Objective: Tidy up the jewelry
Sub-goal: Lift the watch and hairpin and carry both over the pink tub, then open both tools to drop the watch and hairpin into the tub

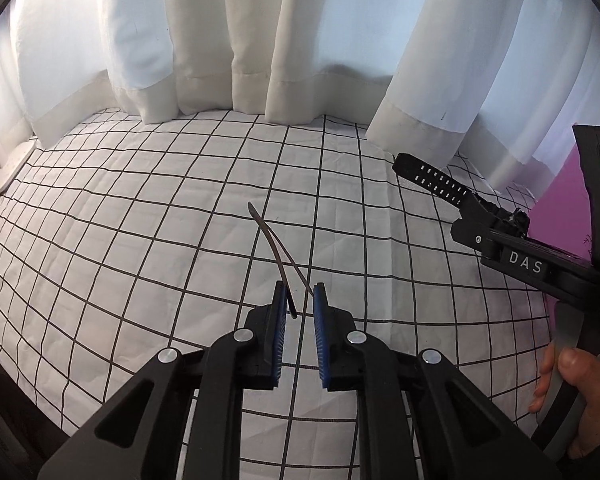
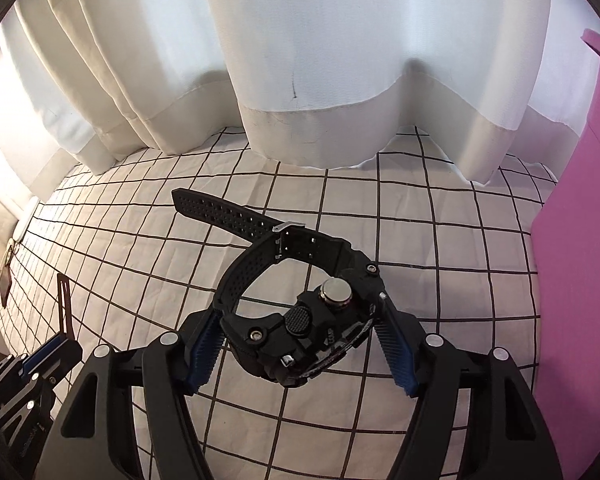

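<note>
The right hand-held gripper (image 2: 300,336) is clenched on a black watch (image 2: 300,340), its blue pads (image 2: 204,352) pressing the case from both sides. The crown and buttons face up, and the strap loops ahead of the fingertips, its perforated tail (image 2: 220,212) sticking out further forward and to the left, above the checked bed cover (image 2: 420,240).

The left hand-held gripper (image 1: 300,300) has its blue pads (image 1: 278,336) set a little apart, and a thin dark strap (image 1: 274,248) rises between them, lying against the left pad and curving forward; whether it is truly pinched cannot be told. To its right, the right gripper and the watch's tail (image 1: 432,180) hang over the bed cover (image 1: 140,220).

Beyond both, white curtains (image 2: 320,60) fall onto the bed. A pink box (image 2: 576,240) stands to the right of the right gripper.
</note>
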`<state>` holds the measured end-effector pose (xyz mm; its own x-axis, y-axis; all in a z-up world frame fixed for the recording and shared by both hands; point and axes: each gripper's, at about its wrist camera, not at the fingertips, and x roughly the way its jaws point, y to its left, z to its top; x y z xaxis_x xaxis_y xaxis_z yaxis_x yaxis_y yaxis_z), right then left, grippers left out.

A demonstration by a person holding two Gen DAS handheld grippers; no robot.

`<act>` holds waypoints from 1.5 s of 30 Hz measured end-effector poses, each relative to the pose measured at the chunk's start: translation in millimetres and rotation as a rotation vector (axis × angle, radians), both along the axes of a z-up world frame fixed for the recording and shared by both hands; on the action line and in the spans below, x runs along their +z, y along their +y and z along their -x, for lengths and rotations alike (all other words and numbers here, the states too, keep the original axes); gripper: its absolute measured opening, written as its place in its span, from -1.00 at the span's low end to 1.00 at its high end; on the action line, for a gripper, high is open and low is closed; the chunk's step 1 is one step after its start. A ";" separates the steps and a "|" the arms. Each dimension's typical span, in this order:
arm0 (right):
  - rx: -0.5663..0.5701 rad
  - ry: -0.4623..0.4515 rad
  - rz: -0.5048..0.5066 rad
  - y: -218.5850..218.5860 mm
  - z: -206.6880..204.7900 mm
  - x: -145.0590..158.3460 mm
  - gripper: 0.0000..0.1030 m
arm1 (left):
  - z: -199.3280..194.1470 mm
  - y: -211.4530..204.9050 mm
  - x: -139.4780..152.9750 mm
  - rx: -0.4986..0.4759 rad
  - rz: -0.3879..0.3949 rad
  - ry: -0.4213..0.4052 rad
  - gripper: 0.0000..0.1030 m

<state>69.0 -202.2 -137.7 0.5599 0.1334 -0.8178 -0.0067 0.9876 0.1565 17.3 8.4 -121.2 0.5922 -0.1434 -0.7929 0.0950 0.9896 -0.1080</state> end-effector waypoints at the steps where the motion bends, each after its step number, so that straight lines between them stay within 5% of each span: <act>1: 0.005 -0.011 -0.005 2.5 2.2 6.1 0.30 | -1.3 2.1 3.0 0.003 0.000 -0.007 -0.74; 13: 0.008 -0.226 -0.074 -1.1 42.4 122.8 0.30 | -19.3 4.3 86.8 -0.077 -0.007 -0.170 -0.74; 25: -0.248 -0.415 -0.028 -97.6 135.6 207.8 0.30 | -4.7 -121.0 172.8 -0.413 0.086 -0.322 -0.74; 35: -0.564 -0.293 0.039 -217.5 209.3 184.4 0.30 | 33.6 -273.1 179.8 -0.715 0.084 -0.286 -0.71; 45: -0.612 -0.133 -0.007 -253.2 202.6 128.8 0.30 | 21.7 -343.4 135.1 -0.745 -0.038 -0.112 -0.61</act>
<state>-133.6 -455.4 -8.9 0.6337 -0.2381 -0.7361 0.5397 0.8177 0.2001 -4.4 -335.1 13.8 0.4263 -0.5114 -0.7462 0.7488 0.6622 -0.0260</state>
